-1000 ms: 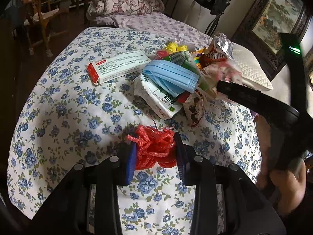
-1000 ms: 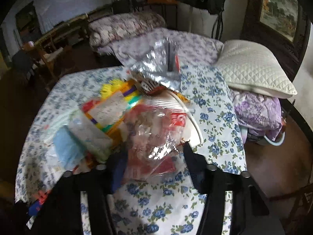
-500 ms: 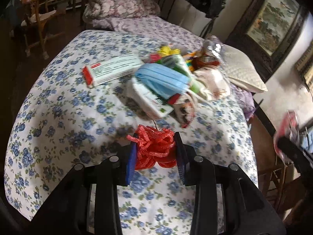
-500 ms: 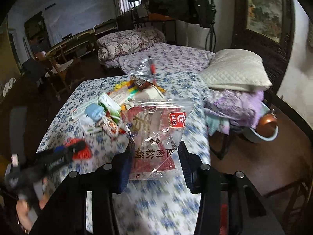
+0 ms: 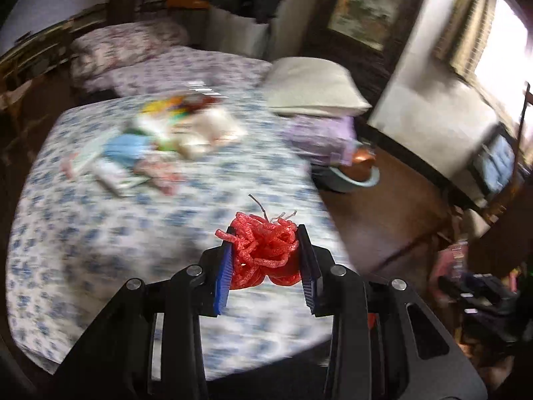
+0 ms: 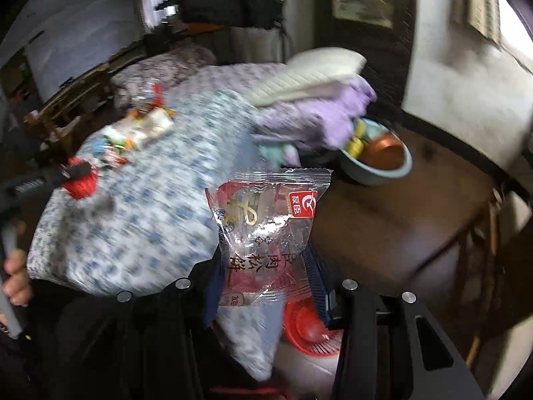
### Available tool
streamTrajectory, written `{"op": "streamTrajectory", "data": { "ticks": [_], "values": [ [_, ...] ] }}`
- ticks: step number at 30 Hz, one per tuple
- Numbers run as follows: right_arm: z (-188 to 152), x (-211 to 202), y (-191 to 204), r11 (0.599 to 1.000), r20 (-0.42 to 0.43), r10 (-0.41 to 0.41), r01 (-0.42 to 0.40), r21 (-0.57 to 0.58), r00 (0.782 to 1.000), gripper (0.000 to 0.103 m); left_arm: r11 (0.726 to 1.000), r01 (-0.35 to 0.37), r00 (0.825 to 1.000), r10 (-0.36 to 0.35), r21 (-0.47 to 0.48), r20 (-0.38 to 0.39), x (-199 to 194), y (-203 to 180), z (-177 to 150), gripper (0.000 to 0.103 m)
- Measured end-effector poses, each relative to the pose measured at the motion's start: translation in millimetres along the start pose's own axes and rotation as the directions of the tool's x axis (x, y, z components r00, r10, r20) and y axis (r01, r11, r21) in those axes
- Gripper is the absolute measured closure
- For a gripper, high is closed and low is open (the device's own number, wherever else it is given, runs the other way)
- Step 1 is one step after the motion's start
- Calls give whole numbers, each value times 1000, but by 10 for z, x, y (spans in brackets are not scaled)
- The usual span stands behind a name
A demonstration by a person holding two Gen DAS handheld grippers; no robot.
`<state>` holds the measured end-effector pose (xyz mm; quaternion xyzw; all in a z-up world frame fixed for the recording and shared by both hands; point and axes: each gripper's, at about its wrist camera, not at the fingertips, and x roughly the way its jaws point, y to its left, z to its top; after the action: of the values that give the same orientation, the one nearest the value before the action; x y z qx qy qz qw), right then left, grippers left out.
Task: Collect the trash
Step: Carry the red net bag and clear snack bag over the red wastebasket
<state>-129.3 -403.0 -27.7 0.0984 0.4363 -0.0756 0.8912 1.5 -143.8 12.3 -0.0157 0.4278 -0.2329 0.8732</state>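
Left wrist view: the left tool (image 5: 265, 260) has its blue pads partly closed and pinches a bundle of red foam netting (image 5: 265, 253) between them, at 6 o'clock in the frame, lifted clear of the floral tablecloth of the table (image 5: 100, 233) behind it. A thin stem sticks up from the bundle's top. At 10 o'clock, well apart from the tool, a blurred pile of trash (image 5: 160, 146) lies on the table, with a blue face mask (image 5: 125, 146) on its near left edge. A white pillow (image 5: 313, 91) sits at 1 o'clock. At 4 o'clock the right tool (image 5: 473, 286) shows dimly.

Right wrist view: the right tool (image 6: 263, 276) is partly closed and pinches the lower end of a clear snack wrapper (image 6: 266, 230) with red print, which stands upright between the pads at frame centre, over the table's edge. A red basket (image 6: 309, 333) shows below the tool at 6 o'clock. A pale blue basin (image 6: 376, 166) holding a copper-coloured bowl sits at 2 o'clock on the floor. At 9 o'clock the left tool (image 6: 78, 175) holds the red netting above the table; a hand (image 6: 16, 276) grips its handle at 8 o'clock.
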Motion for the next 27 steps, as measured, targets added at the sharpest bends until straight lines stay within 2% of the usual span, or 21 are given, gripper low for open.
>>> {"op": "streamTrajectory", "data": {
  "ticks": [3, 7, 12, 13, 15, 17, 21, 27],
  "values": [
    [-149, 9, -344, 998, -13, -31, 31, 63, 999, 58, 997, 54, 998, -53, 62, -19, 72, -507, -31, 67],
    [-327, 5, -771, 988, -21, -54, 56, 146, 998, 58, 984, 121, 990, -110, 129, -89, 344, -1174, -154, 67],
    [-494, 76, -1133, 975, -29, -62, 67, 214, 998, 57, 978, 150, 967, -114, 144, -229, 932, -1777, -408, 67],
    [-556, 129, -1223, 970, -38, -62, 69, 231, 997, 57, 979, 152, 956, -111, 133, -273, 1106, -1876, -466, 67],
    [-659, 241, -1324, 965, -63, -56, 70, 255, 996, 57, 982, 156, 941, -114, 109, -319, 1353, -2011, -566, 67],
    [-735, 391, -1363, 961, -90, -49, 71, 268, 995, 57, 983, 143, 933, -94, 118, -346, 1624, -2097, -654, 67],
    [-974, 749, -1461, 951, -160, -9, 58, 304, 987, 57, 980, 147, 919, -86, 133, -384, 1923, -2104, -784, 67],
    [-1284, 1597, -1416, 922, -312, 97, 32, 386, 945, 57, 979, 139, 879, -52, 149, -474, 2406, -2045, -1020, 67]
  ]
}}
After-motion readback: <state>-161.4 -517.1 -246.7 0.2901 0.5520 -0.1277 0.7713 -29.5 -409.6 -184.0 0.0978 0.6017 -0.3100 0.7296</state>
